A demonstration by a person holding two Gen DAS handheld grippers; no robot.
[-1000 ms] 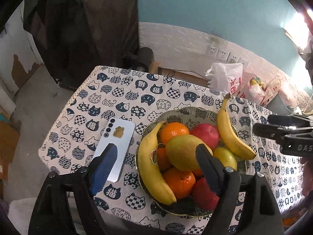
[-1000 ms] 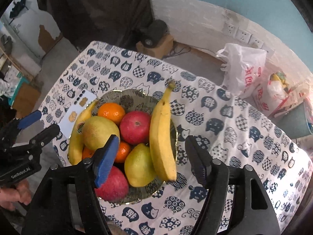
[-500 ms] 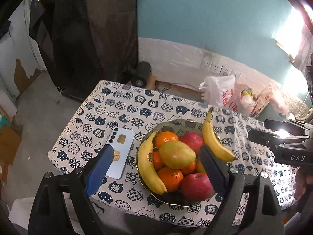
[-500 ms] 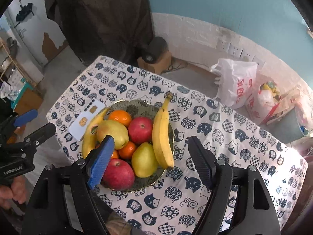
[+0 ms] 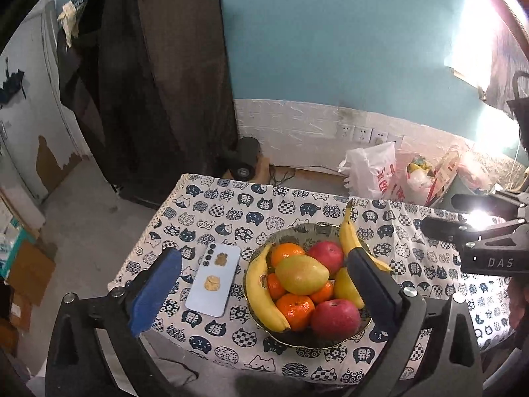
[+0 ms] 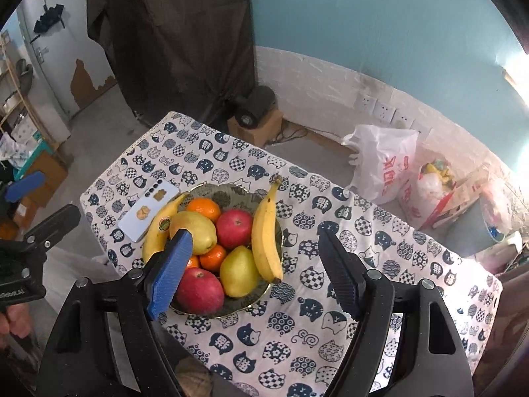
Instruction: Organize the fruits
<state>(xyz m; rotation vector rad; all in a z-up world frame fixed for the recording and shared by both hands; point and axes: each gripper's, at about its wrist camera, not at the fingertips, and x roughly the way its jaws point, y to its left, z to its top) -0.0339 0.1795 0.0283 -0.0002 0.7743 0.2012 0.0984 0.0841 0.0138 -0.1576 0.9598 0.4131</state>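
Fruit bowl parked near the left edge of the table, cat-print cloth underneath. Packed full: two bananas along the sides, two red apples, pears, a few oranges. Phone lying flat just beside the bowl, closer to the left edge. Left gripper up above the table, jaws opening and already wide, nothing between them. Right gripper also raised, jaws fairly wide apart, gripping nothing. Plastic bags on the floor past the far edge.
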